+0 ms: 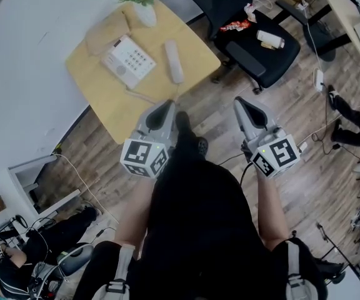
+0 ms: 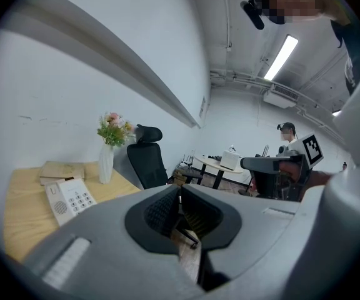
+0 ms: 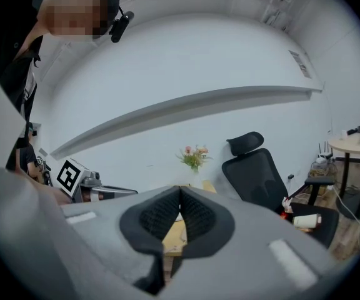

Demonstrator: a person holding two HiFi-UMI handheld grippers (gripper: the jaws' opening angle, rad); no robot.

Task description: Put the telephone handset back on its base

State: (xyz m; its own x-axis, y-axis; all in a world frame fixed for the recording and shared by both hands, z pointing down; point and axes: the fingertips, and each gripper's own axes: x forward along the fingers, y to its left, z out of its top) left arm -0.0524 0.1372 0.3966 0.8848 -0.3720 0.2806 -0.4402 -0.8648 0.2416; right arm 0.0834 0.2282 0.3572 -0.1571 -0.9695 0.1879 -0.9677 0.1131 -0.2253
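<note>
Left hand-held gripper (image 2: pixel 180 191) closed, handset (image 1: pixel 174 61) head-view only

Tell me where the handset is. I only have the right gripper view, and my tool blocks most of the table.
Observer: In the head view the handset lies flat on the wooden table, off its cradle, just right of the phone base.
Operator: Report the left tool.
Observer: The left tool is shut and empty. Its tip is about at the table's near edge, short of the handset.
Operator: Say what else sits by the base.
Observer: A tan book lies beyond the base, beside the vase.
</note>
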